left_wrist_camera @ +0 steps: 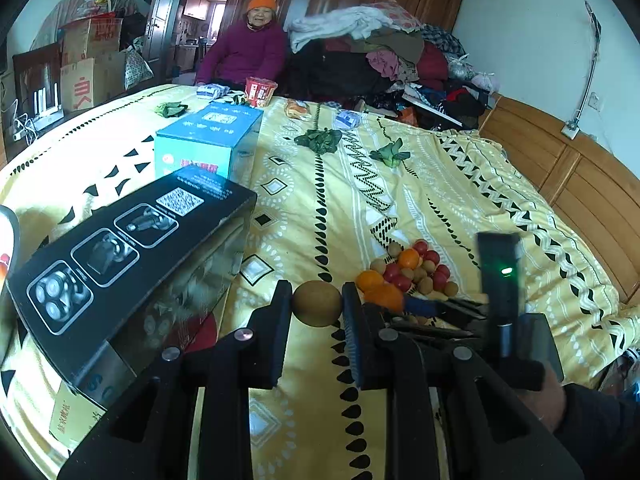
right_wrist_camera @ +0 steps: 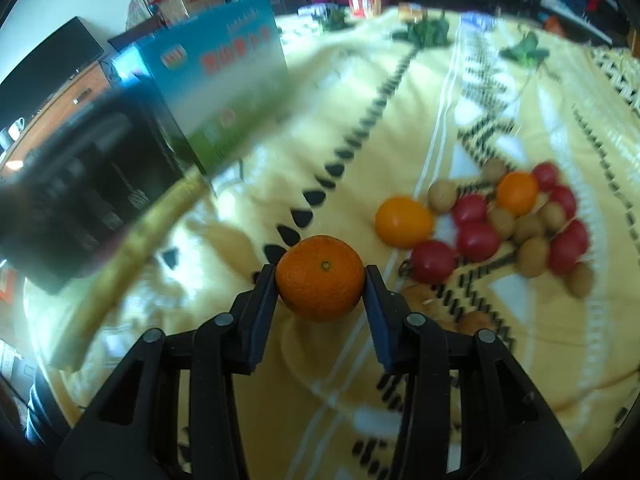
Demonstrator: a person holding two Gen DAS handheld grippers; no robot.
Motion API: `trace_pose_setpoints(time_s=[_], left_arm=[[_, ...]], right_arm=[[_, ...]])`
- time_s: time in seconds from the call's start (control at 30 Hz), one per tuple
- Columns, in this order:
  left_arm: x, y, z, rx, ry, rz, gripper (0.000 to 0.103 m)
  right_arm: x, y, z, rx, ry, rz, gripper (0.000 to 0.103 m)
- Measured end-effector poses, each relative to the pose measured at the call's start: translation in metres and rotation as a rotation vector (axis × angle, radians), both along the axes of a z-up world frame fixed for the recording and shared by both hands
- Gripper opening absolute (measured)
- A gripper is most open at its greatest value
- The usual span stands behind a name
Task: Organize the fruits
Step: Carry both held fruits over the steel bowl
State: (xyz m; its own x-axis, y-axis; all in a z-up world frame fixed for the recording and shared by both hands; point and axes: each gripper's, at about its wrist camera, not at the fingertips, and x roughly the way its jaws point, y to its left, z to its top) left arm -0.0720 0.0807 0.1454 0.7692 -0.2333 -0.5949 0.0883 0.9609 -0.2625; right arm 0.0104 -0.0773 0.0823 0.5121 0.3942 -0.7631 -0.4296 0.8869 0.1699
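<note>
The left tool (left_wrist_camera: 316,304) is clenched on a brown kiwi (left_wrist_camera: 316,303), both pads pressing its sides, held above the yellow patterned bed (left_wrist_camera: 304,184). The right tool (right_wrist_camera: 322,280) grips a tangerine (right_wrist_camera: 321,278) between its blue-padded fingers (right_wrist_camera: 262,300), also above the bedspread.

To the right of both tools lies the fruit pile (right_wrist_camera: 516,220) on the bed: two loose oranges (right_wrist_camera: 404,221), red cherry tomatoes (right_wrist_camera: 478,240) and small tan round fruits (right_wrist_camera: 532,256), touching one another in a loose cluster. In the left wrist view the same pile (left_wrist_camera: 412,272) sits just beyond the right tool's body (left_wrist_camera: 500,280), which shows a green light.

Left of the tools a black shaver box (left_wrist_camera: 132,264) lies tilted, and behind it stands a blue box (left_wrist_camera: 208,140). Green leafy bunches (left_wrist_camera: 320,140) lie farther up the bed, well apart from the fruit. A woman in an orange hat (left_wrist_camera: 248,40) sits at the far edge beside a clothes heap (left_wrist_camera: 384,52). A pale long vegetable (right_wrist_camera: 132,264) lies beside the black box in the right wrist view, which is blurred.
</note>
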Motion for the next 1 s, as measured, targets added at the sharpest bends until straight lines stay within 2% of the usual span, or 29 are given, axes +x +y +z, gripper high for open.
trace_pose_setpoints(time_s=[0.17, 0.27, 0.47, 0.57, 0.77, 0.87, 1.0], left_arm=[[-0.012, 0.023, 0.026, -0.010, -0.055, 0.039, 0.025], [-0.019, 0.048, 0.044, -0.017, -0.090, 0.091, 0.025], [-0.042, 0.134, 0.075, -0.005, -0.143, 0.288, 0.025], [-0.055, 0.186, 0.076, 0.017, -0.141, 0.407, 0.025], [-0.082, 0.289, 0.055, 0.010, -0.065, 0.618, 0.025], [-0.088, 0.329, 0.035, -0.015, 0.004, 0.676, 0.025], [-0.077, 0.360, 0.011, -0.039, 0.095, 0.709, 0.025]], right_arm=[[-0.017, 0.000, 0.055, 0.027, -0.098, 0.008, 0.043], [-0.019, 0.017, 0.083, 0.046, -0.139, 0.029, 0.043], [-0.026, 0.084, 0.139, 0.098, -0.209, 0.154, 0.043], [-0.029, 0.130, 0.158, 0.135, -0.216, 0.235, 0.043], [-0.045, 0.239, 0.170, 0.190, -0.169, 0.431, 0.043], [-0.057, 0.297, 0.159, 0.174, -0.131, 0.530, 0.043], [-0.072, 0.360, 0.133, 0.129, -0.056, 0.632, 0.043]])
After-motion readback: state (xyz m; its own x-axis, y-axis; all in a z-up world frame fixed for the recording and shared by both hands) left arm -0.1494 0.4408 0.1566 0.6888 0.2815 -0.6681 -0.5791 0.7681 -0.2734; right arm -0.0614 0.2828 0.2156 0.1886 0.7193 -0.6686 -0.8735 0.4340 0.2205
